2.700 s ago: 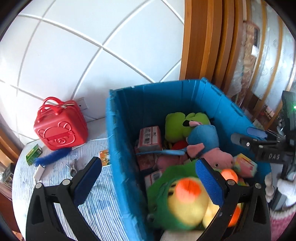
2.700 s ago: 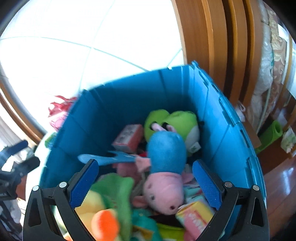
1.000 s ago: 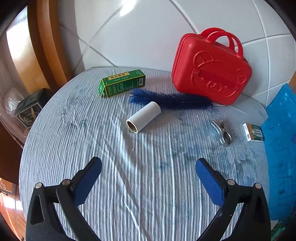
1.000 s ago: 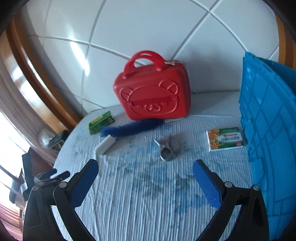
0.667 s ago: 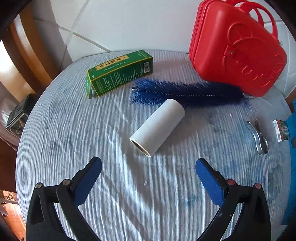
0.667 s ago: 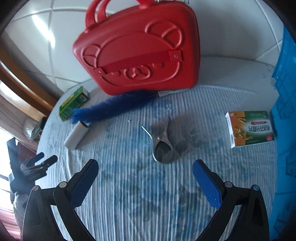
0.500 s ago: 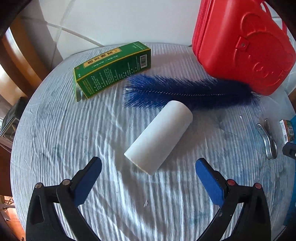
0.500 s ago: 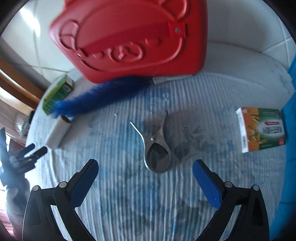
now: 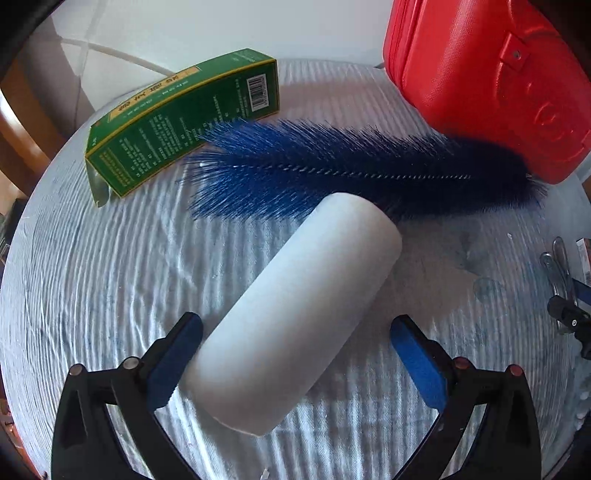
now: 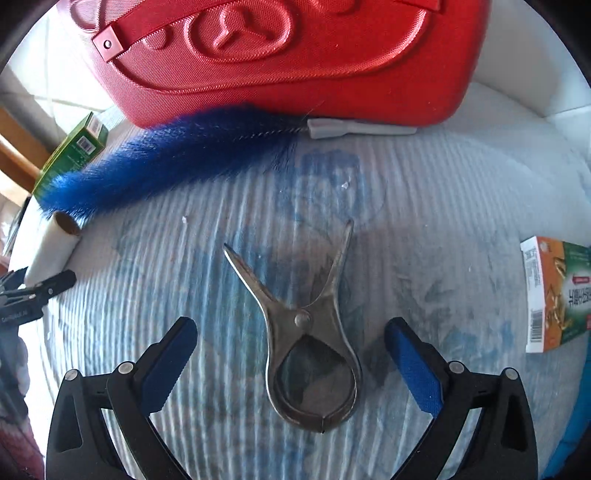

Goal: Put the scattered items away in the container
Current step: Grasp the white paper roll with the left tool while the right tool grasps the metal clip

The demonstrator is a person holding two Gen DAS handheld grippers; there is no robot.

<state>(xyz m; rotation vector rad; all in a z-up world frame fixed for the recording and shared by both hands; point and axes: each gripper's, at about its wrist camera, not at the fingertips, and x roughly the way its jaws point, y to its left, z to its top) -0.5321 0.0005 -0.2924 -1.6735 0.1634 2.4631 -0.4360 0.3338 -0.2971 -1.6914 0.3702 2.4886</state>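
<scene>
The left gripper [image 9: 295, 354] stood wide open astride the white roll [image 9: 295, 317], whose long axis ran diagonally; the right gripper [image 10: 291, 354], equally open, bracketed the metal clip [image 10: 310, 350].

Place: a home, by the look of it.
Signs: striped tablecloth [image 9: 110, 280], white tiled wall [image 9: 155, 29], red toy suitcase [image 10: 280, 55], bottle brush [image 9: 351, 173].

Both claws have left the blue bin and dropped low over the tabletop. The left claw [image 9: 295, 354] now straddles the near end of the white roll [image 9: 295, 325] — jaws wide. The right claw [image 10: 291, 358] has closed in around the metal clip [image 10: 310, 354], jaws apart.
</scene>
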